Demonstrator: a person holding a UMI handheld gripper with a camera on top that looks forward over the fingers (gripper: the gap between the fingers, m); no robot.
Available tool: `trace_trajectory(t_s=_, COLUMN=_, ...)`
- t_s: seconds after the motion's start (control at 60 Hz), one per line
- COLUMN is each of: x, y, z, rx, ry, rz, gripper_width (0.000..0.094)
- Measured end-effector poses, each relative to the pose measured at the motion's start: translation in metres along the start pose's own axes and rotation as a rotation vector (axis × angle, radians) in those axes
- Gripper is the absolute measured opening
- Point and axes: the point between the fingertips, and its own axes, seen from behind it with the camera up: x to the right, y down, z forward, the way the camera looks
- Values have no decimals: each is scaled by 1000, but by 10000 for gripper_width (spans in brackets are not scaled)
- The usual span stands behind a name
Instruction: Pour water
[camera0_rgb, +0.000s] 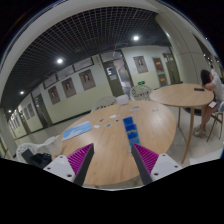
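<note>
**Inspector:** State of the hand-held two-finger gripper (113, 160)?

**Assistant:** Released. Its two fingers stand apart, the magenta pads (80, 158) facing each other across a bare gap. Nothing is held and nothing stands between them.

**Inspector:** What lies under and ahead of it?

**Assistant:** A large round light-wood table (110, 150). Beyond the fingers, near the table's middle, sit two small blue cup-like containers (128, 125), close together. Too small to tell whether they hold water.

**Inspector:** Anything else on that surface?

**Assistant:** A flat pale-blue sheet (75, 130) well to the left of the containers, and a few small whitish items (108, 124) between the two, not identifiable. A dark object (38, 155) sits at the table's left edge.

**Inspector:** Surroundings?

**Assistant:** A second round wooden table (182, 95) stands farther back to the right, with a person (212, 95) seated at its far side. Framed pictures (68, 87) hang along the pale wall, under a dark grid ceiling (85, 35) with recessed round lights.
</note>
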Motion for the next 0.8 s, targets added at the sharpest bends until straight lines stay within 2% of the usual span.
trace_trajectory(t_s=0.367, x=75, y=-32, z=105, rx=12, ry=140, rz=-114, gripper_width=803)
trace_trajectory(t_s=0.433, x=79, y=-31, z=122, rx=15, ry=152, rz=-131, gripper_width=777)
trace_trajectory(t_s=0.5, x=77, y=-31, z=131, rx=14, ry=141, rz=-134, gripper_width=659)
trace_trajectory(t_s=0.517, x=75, y=-28, z=135, rx=11, ry=135, rz=-133, gripper_width=582)
trace_trajectory(t_s=0.55, x=73, y=-24, z=137, rx=1, ry=128, rz=-131, gripper_width=504)
trace_trajectory(t_s=0.583, x=73, y=-25, z=138, rx=16, ry=134, rz=-141, gripper_width=500)
trace_trajectory(t_s=0.733, x=76, y=-25, z=137, rx=81, ry=174, rz=-223, gripper_width=353)
trace_trajectory(t_s=0.8, x=76, y=-28, z=137, rx=96, ry=176, rz=-255, gripper_width=334)
